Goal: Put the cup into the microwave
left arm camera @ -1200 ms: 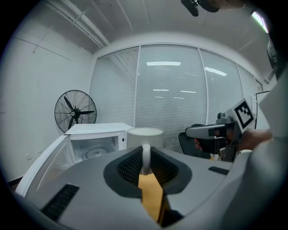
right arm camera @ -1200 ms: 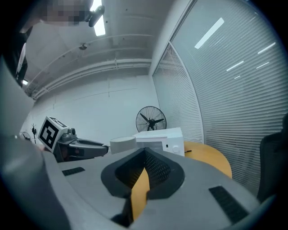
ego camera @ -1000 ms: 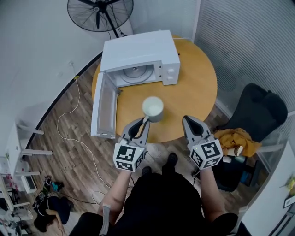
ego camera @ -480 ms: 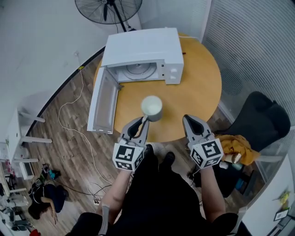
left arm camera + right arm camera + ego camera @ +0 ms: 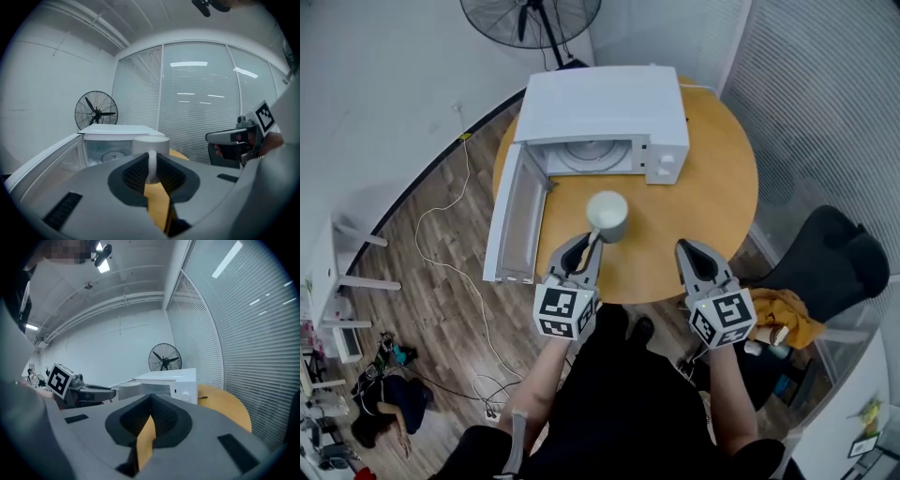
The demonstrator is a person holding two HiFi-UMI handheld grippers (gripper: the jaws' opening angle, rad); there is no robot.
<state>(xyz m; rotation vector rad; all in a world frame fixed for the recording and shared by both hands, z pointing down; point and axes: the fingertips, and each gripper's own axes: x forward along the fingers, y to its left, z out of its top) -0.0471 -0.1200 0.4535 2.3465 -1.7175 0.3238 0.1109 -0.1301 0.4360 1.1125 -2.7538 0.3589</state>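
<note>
The left claw [image 5: 589, 247] is shut tight on the thin handle [image 5: 151, 165] of the white cup [image 5: 607, 216]. The cup is over the round yellow bench [image 5: 712, 202], just in front of the white microwave [image 5: 605, 112] and a little nearer than its open mouth. The microwave's door [image 5: 517, 223] stands wide open to the left and the round plate [image 5: 592, 156] inside shows, while the right claw [image 5: 696, 261] is off to the right of the cup, well apart from it, with its two sides pressed together and nothing in them.
</note>
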